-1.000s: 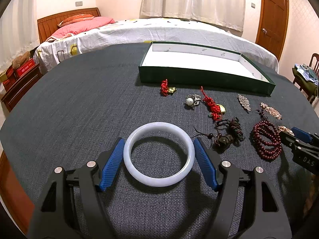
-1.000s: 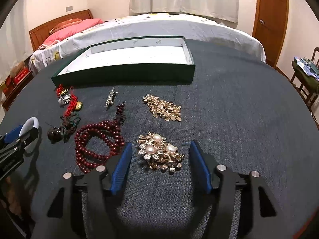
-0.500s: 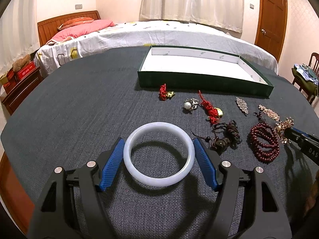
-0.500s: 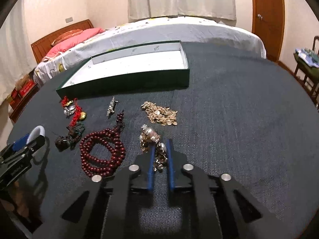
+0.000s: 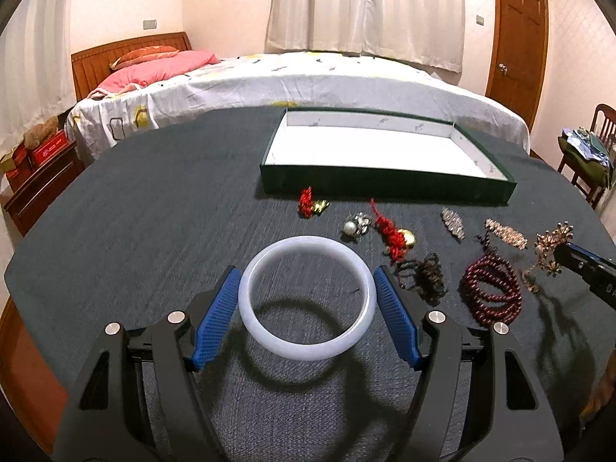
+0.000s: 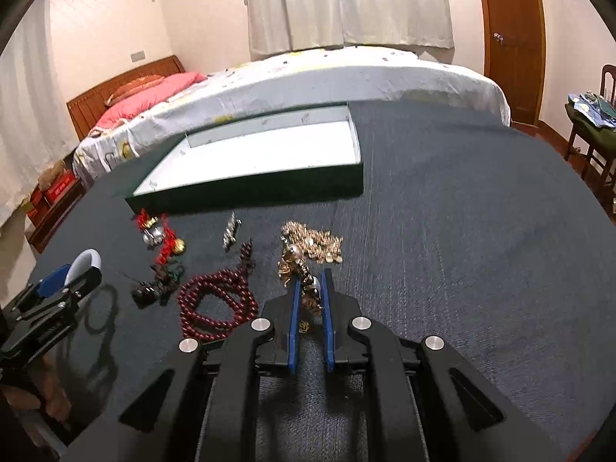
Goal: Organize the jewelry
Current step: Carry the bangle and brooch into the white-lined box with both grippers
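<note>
My left gripper [image 5: 307, 281] is shut on a white jade bangle [image 5: 307, 298] and holds it above the dark cloth; its shadow lies below. My right gripper [image 6: 309, 281] is shut on a gold and pearl brooch [image 6: 298, 271], lifted off the cloth; it also shows in the left wrist view [image 5: 551, 248]. A green tray [image 5: 385, 184] with a white floor stands at the back, also in the right wrist view [image 6: 246, 192]. On the cloth lie a dark red bead bracelet [image 6: 215, 300], a gold chain piece [image 6: 317, 240] and red knotted charms [image 5: 390, 231].
A pearl pin [image 5: 356, 225], a silver clip [image 5: 453, 222], a dark cord bundle [image 5: 423, 275] and a small red charm [image 5: 308, 200] lie in front of the tray. A bed [image 5: 292, 81] stands behind the table, a chair [image 5: 593, 154] to the right.
My right gripper has shut on the gold and pearl brooch and lifted it off the cloth. My left gripper has lifted the bangle off the cloth.
</note>
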`<state>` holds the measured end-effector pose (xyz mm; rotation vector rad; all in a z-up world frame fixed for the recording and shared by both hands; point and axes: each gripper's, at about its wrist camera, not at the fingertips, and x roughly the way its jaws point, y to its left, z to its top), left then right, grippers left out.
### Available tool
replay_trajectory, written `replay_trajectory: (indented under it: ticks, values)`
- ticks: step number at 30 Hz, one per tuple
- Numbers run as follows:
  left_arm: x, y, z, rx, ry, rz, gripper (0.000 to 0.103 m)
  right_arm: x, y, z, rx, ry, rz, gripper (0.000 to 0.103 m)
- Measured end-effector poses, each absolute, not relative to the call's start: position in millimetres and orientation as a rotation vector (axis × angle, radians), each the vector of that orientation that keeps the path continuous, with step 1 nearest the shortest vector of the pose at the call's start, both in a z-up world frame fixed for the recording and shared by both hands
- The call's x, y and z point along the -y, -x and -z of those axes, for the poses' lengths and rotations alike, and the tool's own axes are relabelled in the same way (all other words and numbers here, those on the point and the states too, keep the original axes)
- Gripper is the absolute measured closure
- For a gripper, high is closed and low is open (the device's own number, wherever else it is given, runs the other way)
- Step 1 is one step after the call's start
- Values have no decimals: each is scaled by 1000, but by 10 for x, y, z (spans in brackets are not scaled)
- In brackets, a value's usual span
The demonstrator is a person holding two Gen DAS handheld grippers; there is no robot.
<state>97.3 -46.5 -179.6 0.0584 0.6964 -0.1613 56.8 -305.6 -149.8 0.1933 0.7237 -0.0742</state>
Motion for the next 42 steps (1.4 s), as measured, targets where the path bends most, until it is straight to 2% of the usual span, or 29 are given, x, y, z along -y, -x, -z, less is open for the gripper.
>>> replay_trajectory:
  ticks: [15, 27, 33, 42]
  values:
    - [746, -1040, 1214, -572, -55, 233, 34, 3115, -516, 725, -522, -210, 40, 92]
    - [1280, -1628, 745, -419, -64, 305, 34, 3163, -1096, 364, -406, -196, 19, 92]
    - [1533, -2047, 767, -398, -69, 310, 34, 3263, -1551, 515, -424, -228, 20, 92]
    - [1830, -2585, 1426, -563, -132, 300, 34, 3357, -2033, 1213, -595, -272, 38, 92]
